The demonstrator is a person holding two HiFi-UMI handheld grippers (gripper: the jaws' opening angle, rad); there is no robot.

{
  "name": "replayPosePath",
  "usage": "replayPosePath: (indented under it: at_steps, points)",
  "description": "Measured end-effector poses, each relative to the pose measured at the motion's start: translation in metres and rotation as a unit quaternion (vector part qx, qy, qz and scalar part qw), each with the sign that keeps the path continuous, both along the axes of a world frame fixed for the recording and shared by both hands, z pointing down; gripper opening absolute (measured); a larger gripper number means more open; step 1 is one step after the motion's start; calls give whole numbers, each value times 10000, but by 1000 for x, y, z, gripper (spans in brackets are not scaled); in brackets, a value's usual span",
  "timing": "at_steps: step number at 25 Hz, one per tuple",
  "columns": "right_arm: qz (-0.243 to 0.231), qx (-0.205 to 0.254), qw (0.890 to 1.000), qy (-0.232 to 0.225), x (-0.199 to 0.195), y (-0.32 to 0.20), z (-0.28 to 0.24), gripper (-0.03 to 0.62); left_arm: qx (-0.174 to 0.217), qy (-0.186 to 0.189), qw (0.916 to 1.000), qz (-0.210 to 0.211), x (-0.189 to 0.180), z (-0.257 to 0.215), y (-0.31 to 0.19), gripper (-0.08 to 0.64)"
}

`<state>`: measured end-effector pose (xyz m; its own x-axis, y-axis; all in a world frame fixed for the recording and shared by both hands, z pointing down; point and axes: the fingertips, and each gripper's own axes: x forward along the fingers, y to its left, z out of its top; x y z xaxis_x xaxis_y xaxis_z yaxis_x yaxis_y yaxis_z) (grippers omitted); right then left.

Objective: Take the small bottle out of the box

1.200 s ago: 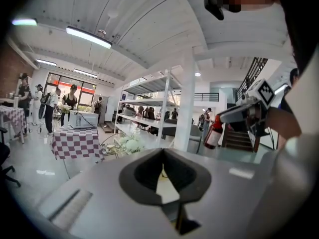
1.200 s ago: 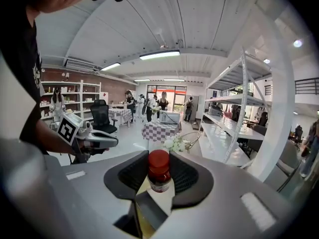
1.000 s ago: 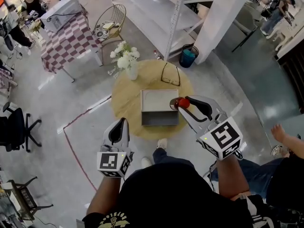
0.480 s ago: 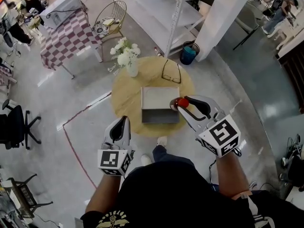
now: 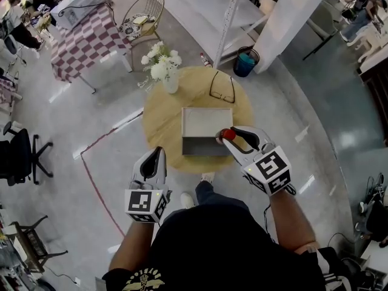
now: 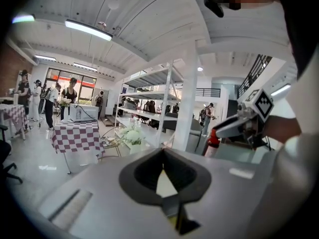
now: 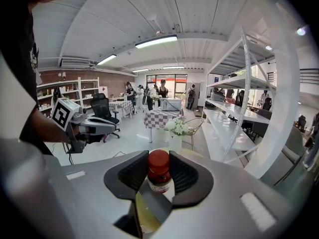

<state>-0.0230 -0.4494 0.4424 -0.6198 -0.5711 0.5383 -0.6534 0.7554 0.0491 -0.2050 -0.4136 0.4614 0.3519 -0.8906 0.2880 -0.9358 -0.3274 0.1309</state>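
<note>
Item: small bottle (image 7: pixel 159 164), red cap, pale label, upright.
Location: between the two jaws of the right tool (image 7: pixel 159 176), gripped at the body just below the cap; the ribbed pads (image 7: pixel 130 174) press on both sides and the cap stands clear above them.

In the head view the small bottle (image 5: pixel 228 134) sits at the tip of the right tool (image 5: pixel 228 136), over the near right corner of the box (image 5: pixel 203 145), its cap overlapping the rim there. Whether the base is clear of the box cannot be told.

Box: grey, open-topped, rectangular, on a round wooden worktop (image 5: pixel 162 132).

Left tool (image 5: pixel 155 155): well apart from the box, off the worktop's near left edge. In its own view the left tool (image 6: pixel 163 169) is clenched, tips meeting, nothing between them.

Other items on the worktop: glasses (image 5: pixel 221 88) behind the box, a vase of white flowers (image 5: pixel 161 68) at the far left edge.
</note>
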Motion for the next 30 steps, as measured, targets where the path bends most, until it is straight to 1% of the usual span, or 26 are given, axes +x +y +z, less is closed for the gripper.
replayPosePath:
  at_steps: [5, 11, 15, 18, 22, 25, 30]
  points:
    - [37, -112, 9995, 290, -1, -11, 41, 138, -174, -26, 9998, -70, 0, 10, -9, 0]
    - [-61, -318, 9990, 323, -7, -18, 96, 138, -233, -57, 9995, -200, -1, 16, -23, 0]
    - [-183, -593, 9978, 223, -11, -21, 143, 138, -331, -58, 9990, -302, -2, 24, -33, 0]
    - [-321, -603, 9971, 336, -13, -21, 173, 138, -423, -109, 9984, -361, -2, 30, -38, 0]
    - [-384, -636, 9968, 310, -12, -23, 214, 138, -552, -201, 9973, -437, -4, 38, -41, 0]
    - [-475, -623, 9960, 421, -9, -26, 247, 138, -611, -264, 9965, -497, -4, 44, -45, 0]
    - [-552, -671, 9949, 513, -7, -28, 280, 138, -671, -397, 9953, -569, 2, 44, -52, 0]
